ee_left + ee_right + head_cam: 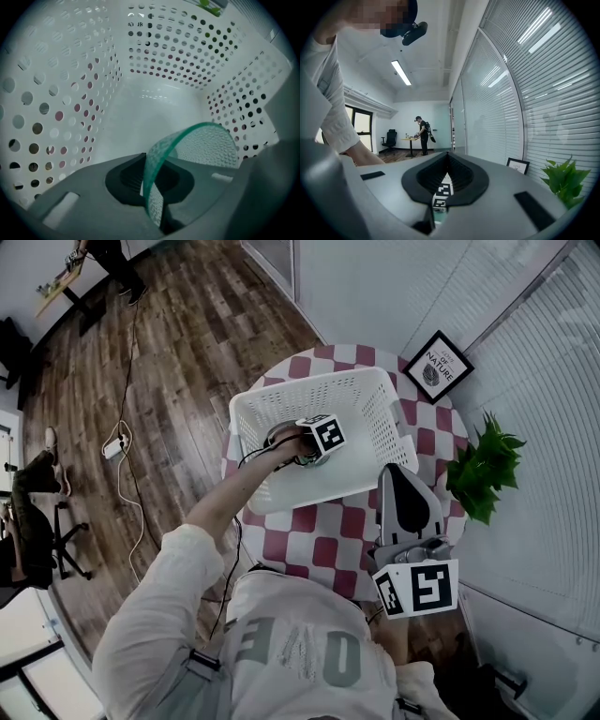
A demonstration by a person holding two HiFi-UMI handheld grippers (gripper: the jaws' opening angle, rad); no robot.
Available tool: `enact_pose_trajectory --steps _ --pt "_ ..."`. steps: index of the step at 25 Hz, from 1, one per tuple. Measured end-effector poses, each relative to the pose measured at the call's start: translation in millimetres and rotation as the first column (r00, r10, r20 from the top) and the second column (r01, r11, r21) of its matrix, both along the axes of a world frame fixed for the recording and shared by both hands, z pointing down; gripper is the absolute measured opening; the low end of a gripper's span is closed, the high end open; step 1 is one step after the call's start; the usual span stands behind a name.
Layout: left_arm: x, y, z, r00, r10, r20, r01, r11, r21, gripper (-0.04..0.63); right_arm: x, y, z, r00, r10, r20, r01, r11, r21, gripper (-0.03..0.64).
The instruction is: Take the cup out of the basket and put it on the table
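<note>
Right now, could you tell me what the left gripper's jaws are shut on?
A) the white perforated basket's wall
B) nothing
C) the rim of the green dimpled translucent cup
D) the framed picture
C: the left gripper pinches the green dimpled translucent cup by its rim, inside the white perforated basket.

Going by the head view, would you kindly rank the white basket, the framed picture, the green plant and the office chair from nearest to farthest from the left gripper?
1. White basket: all around the left gripper, which reaches down inside it.
2. Framed picture, upper right, and green plant, right: too close to call.
3. Office chair: far left.
</note>
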State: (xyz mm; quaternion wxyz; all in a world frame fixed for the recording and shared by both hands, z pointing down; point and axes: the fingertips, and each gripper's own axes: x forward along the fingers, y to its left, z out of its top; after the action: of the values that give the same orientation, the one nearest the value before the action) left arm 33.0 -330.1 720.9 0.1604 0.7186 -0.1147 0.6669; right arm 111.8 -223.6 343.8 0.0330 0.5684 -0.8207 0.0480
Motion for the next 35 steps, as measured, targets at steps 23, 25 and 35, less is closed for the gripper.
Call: enact_pose_trajectory --steps 23,25,35 --pt "75.4 -4.3 -353.8 0.605 0.071 -0.793 0.407 0.828 0.385 0.023 1.9 25.1 -45.9 1.0 0.021 -0.017 -0.018 0.989 0.147 0.011" --pt "71.7 13.8 -387.2 0.569 0.145 -0.81 0.43 0.787 0.443 0.023 5.3 29.0 -44.4 0.999 0.033 -0.008 -0.031 0.988 0.148 0.011" --pt "1.8 99.9 -505.5 0.302 0.412 -0.86 0.753 0.45 0.48 0.021 -2.6 45.3 -58.0 0.999 0.026 0.031 -0.032 0.974 0.222 0.011"
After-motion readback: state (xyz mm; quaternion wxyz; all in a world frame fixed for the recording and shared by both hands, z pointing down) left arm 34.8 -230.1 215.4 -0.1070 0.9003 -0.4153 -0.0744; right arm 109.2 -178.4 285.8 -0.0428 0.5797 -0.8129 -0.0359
